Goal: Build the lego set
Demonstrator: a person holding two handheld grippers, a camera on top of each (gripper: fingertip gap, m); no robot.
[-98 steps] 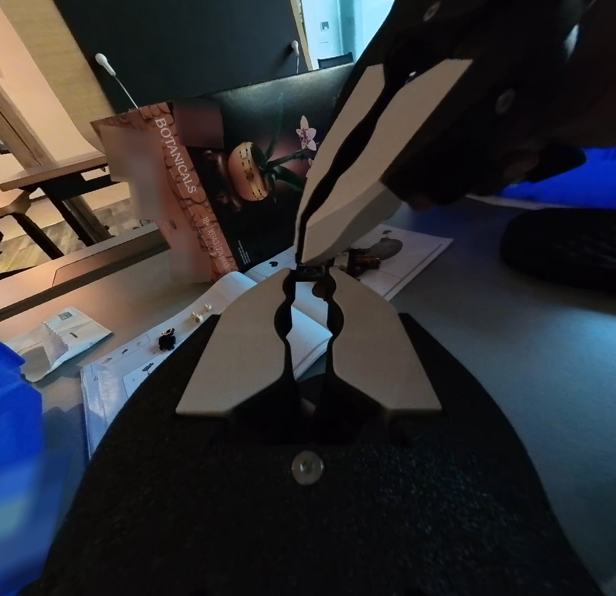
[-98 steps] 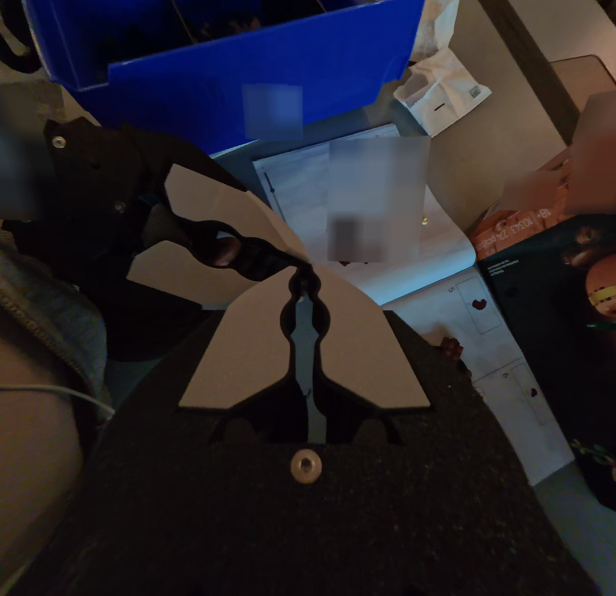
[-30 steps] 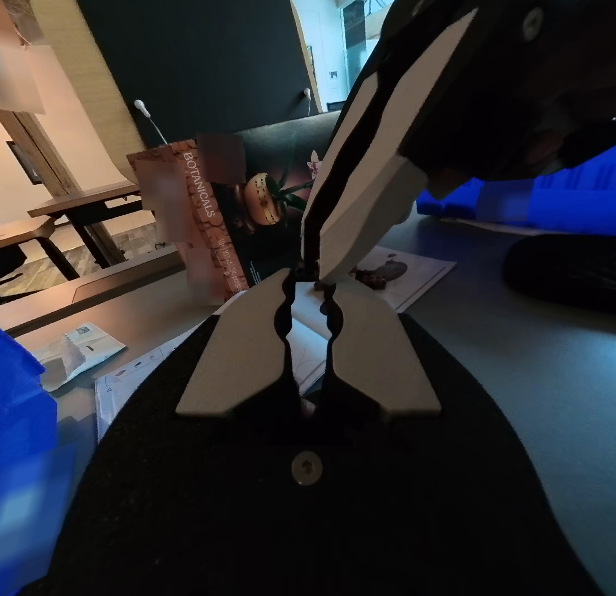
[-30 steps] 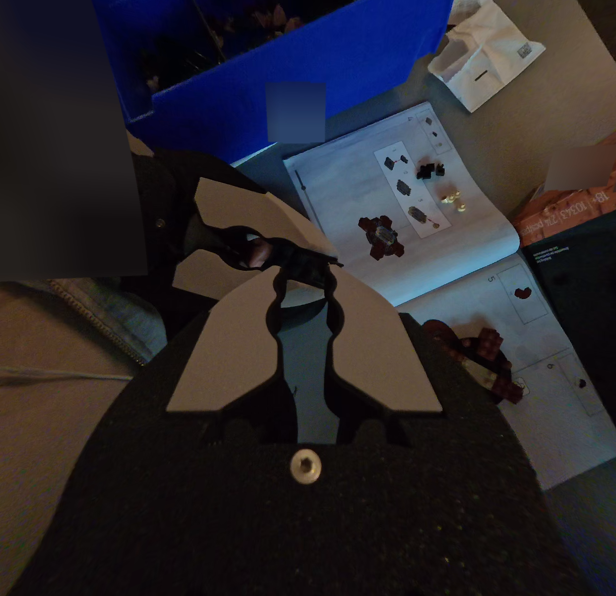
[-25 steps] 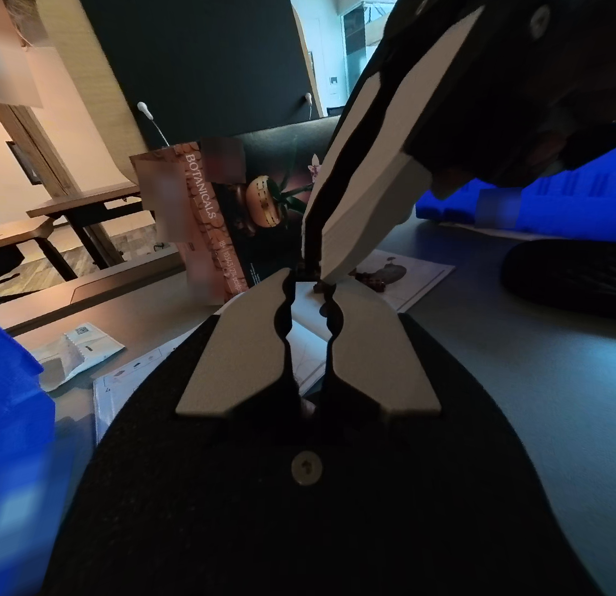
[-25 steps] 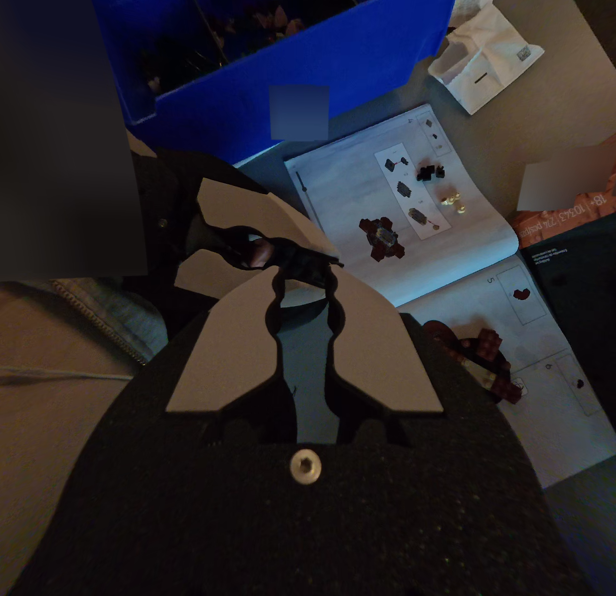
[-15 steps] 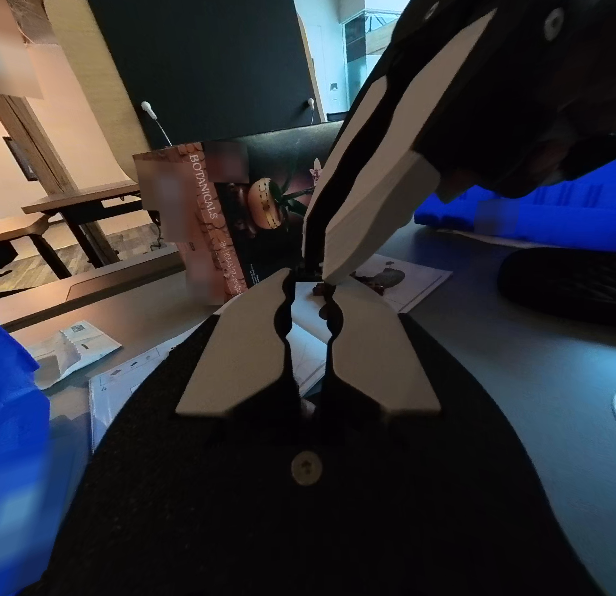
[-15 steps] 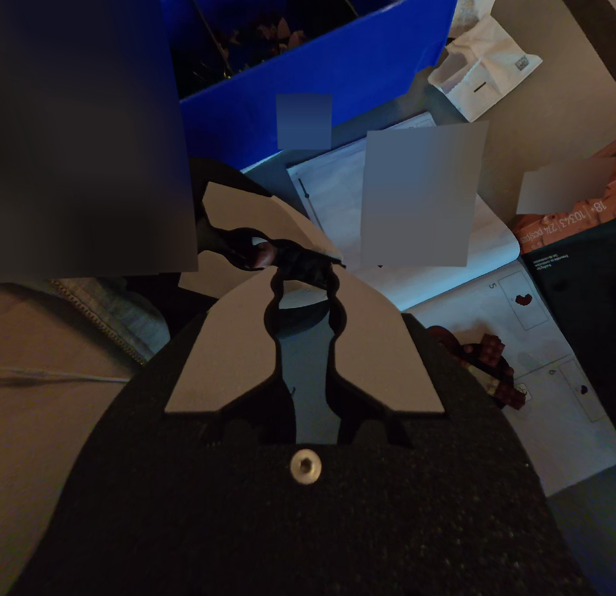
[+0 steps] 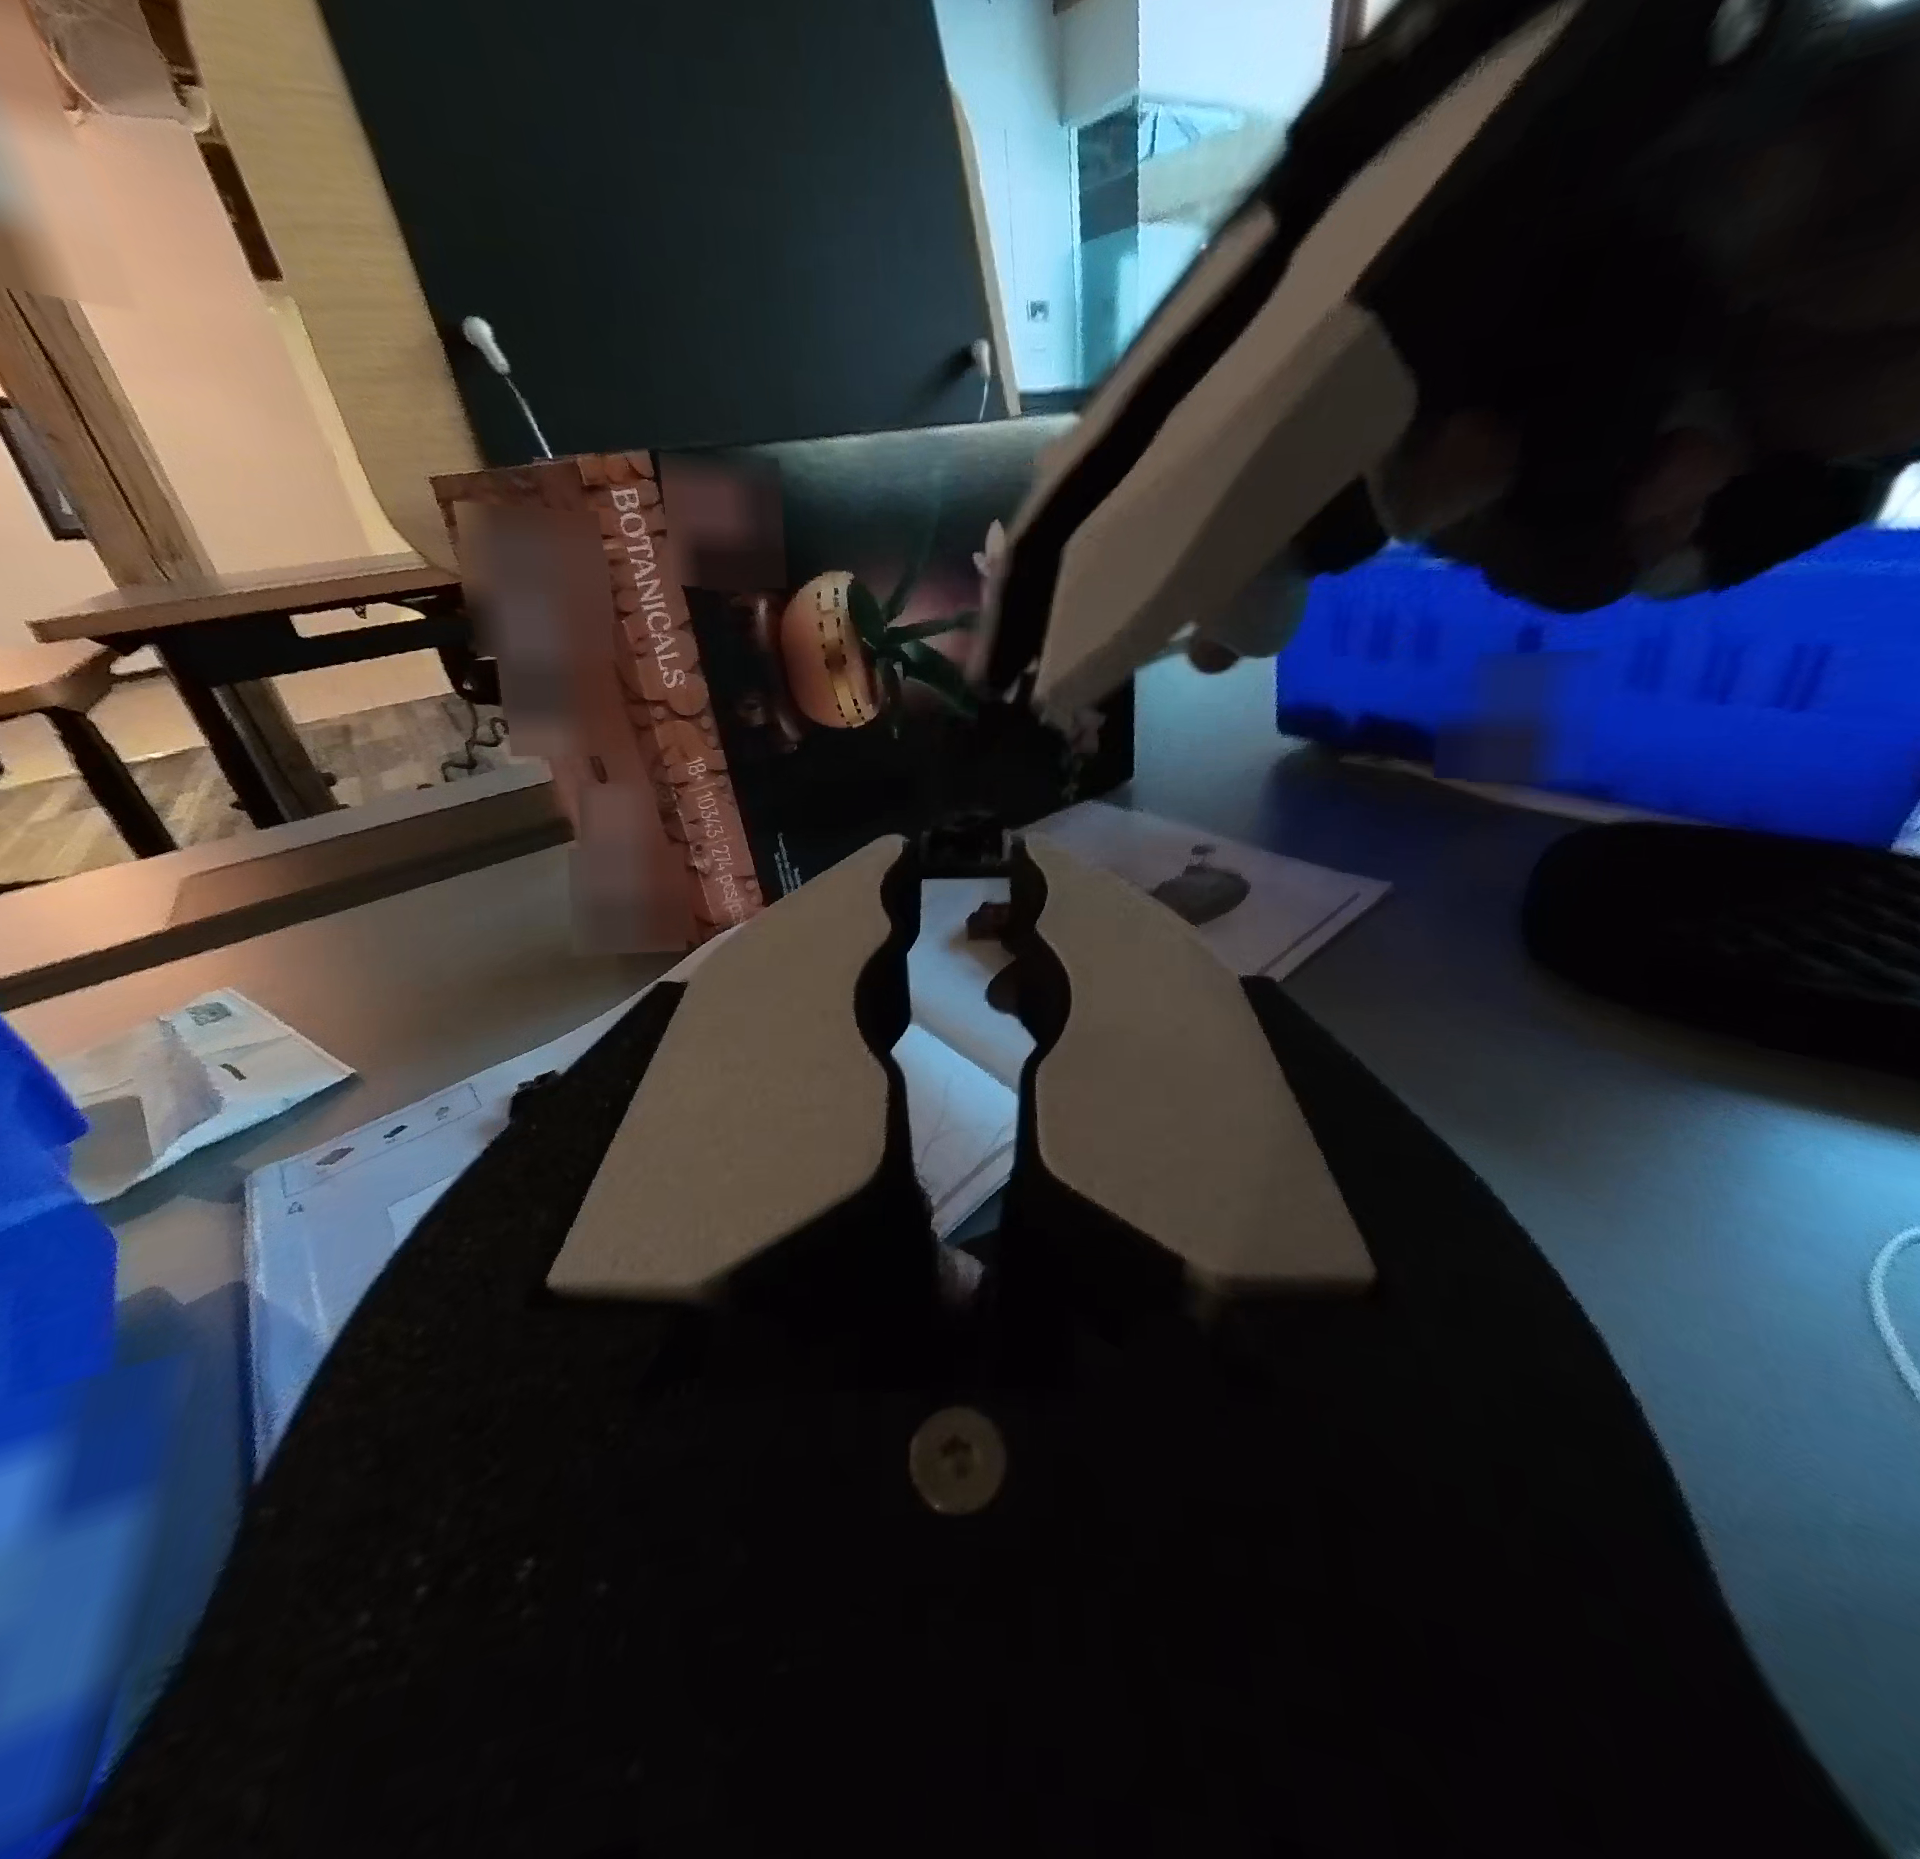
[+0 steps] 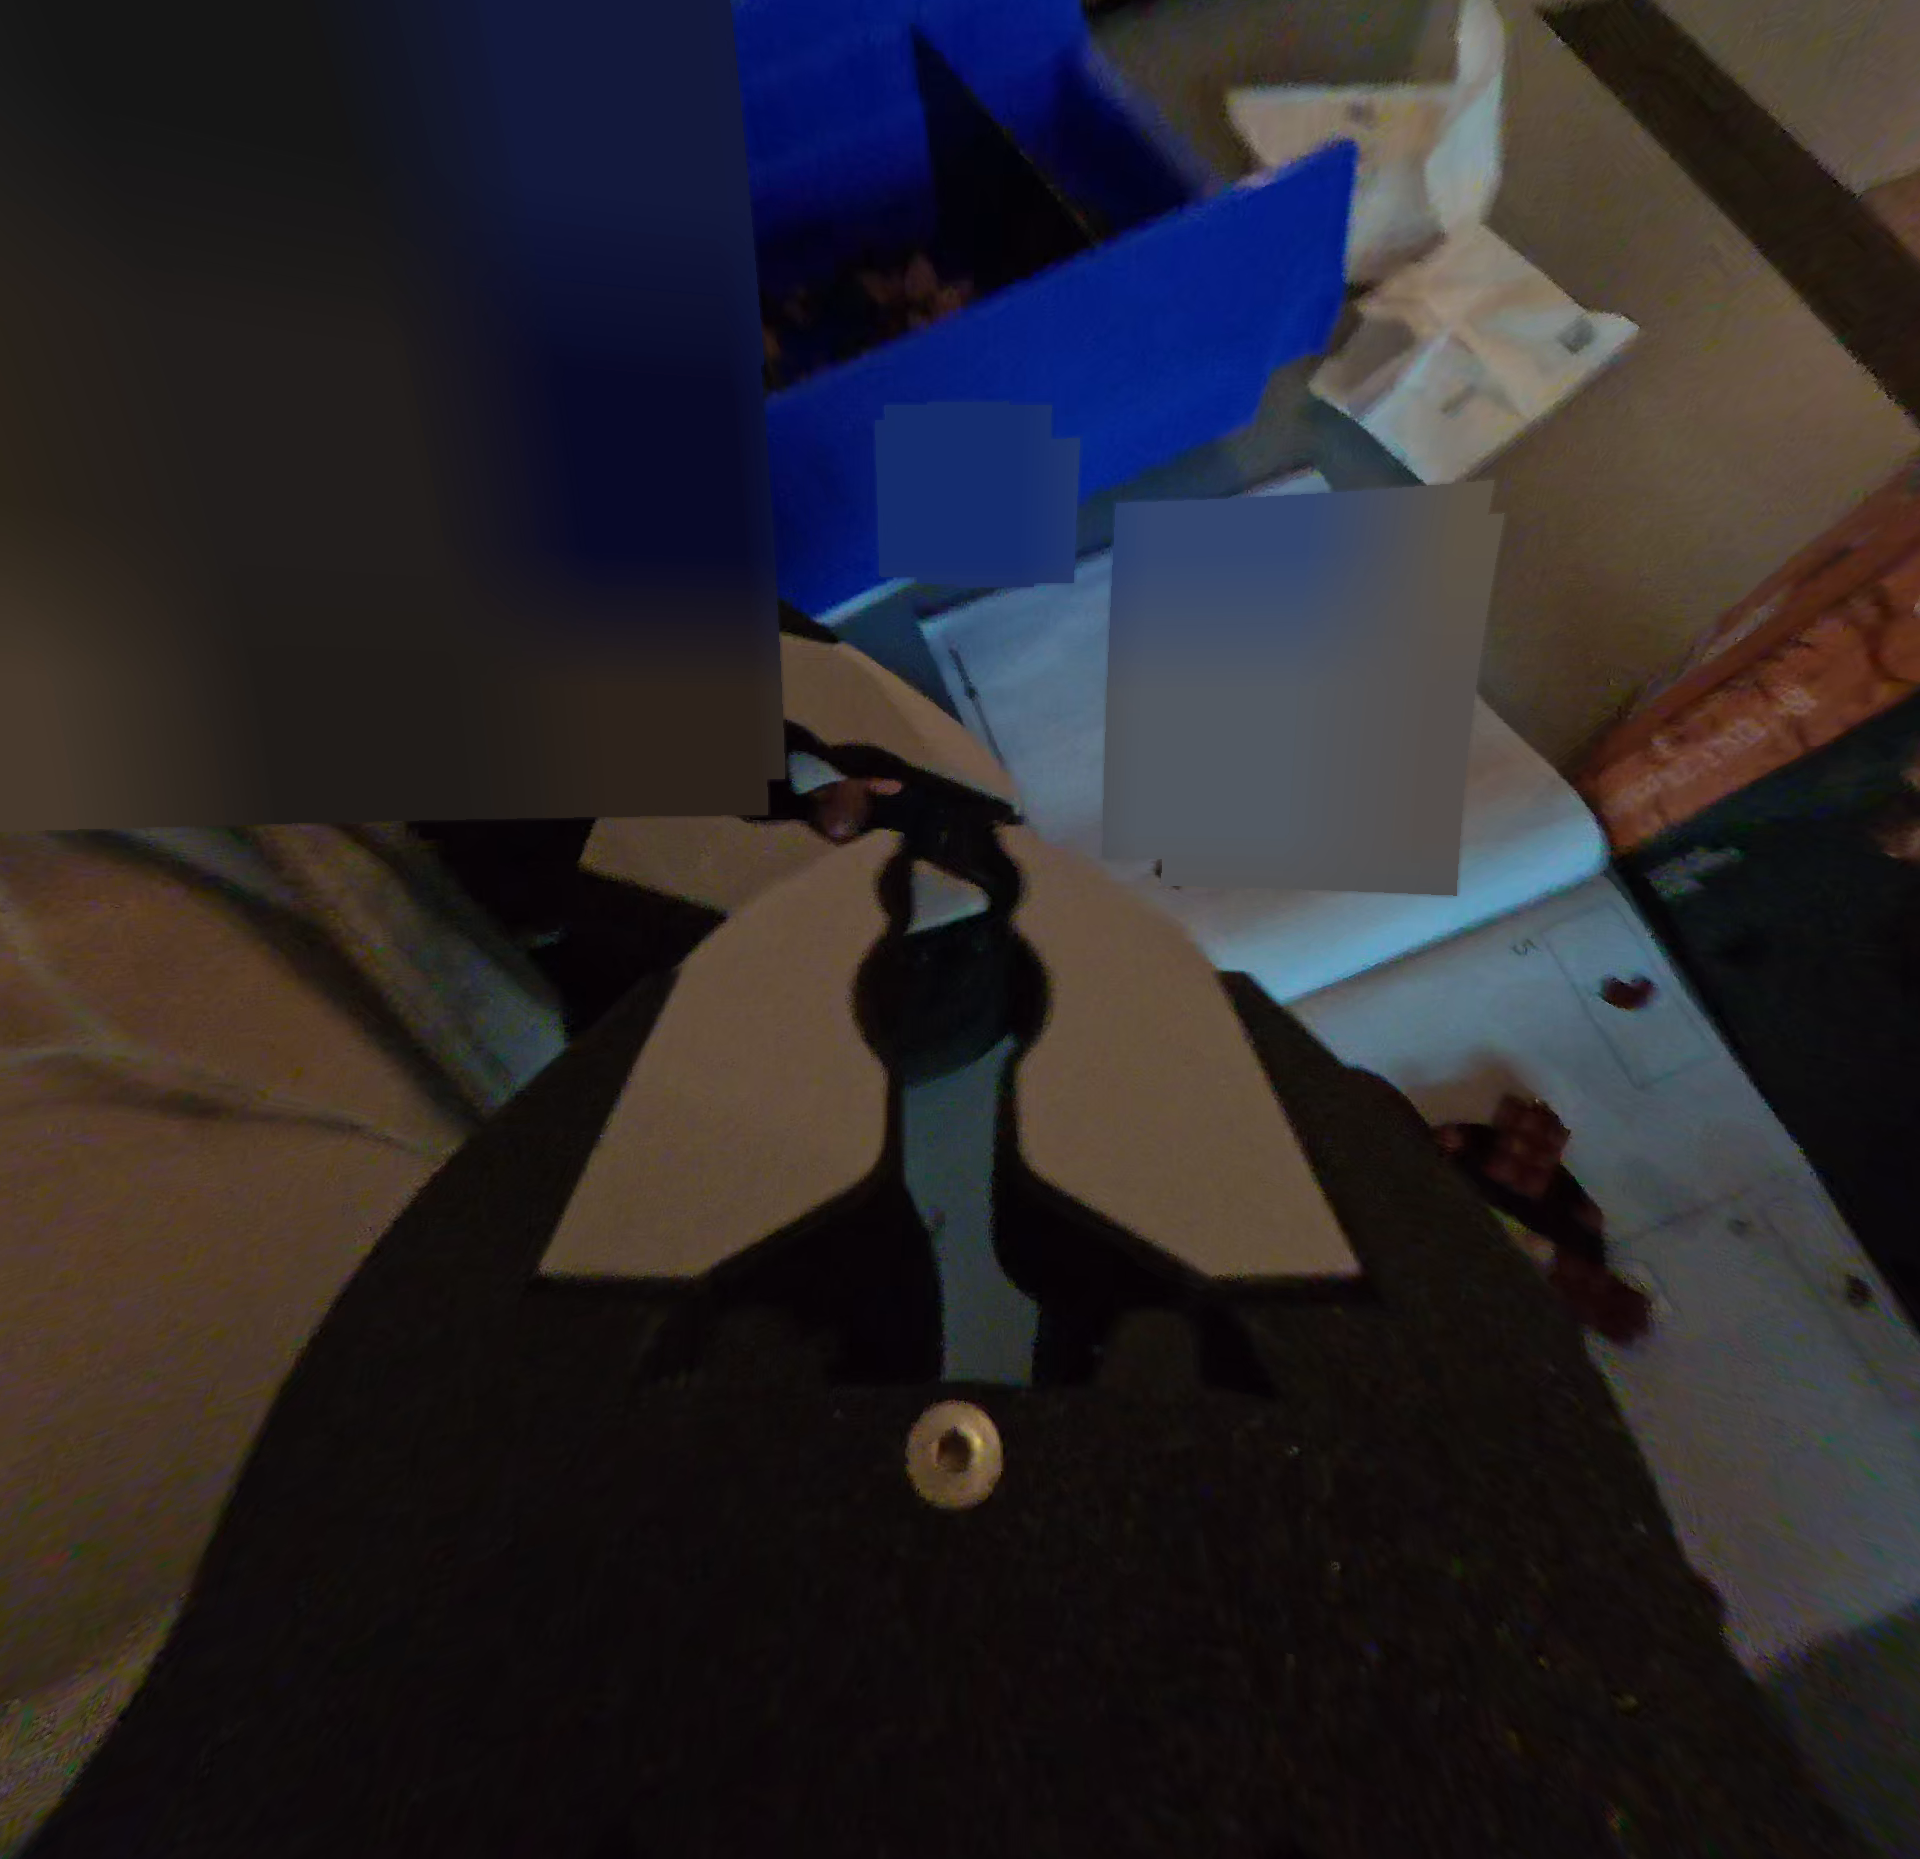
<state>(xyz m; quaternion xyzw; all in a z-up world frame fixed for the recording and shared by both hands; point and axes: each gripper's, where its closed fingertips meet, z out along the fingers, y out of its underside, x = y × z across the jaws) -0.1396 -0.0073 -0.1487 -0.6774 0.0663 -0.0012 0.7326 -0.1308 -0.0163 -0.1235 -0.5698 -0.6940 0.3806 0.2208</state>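
Currently we clamp a small black brick (image 9: 961, 853) between our left gripper (image 9: 961, 859) fingertips, above the booklet (image 9: 1226, 890); our right gripper (image 9: 1023, 682), nearly closed, hangs above it, contents unclear.

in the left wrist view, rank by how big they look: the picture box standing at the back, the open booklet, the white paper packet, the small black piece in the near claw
1. picture box
2. open booklet, though the near claw hides part of it
3. white paper packet
4. small black piece, pinched at the left claw tips

The packet lies nearer the camera, which flatters it.
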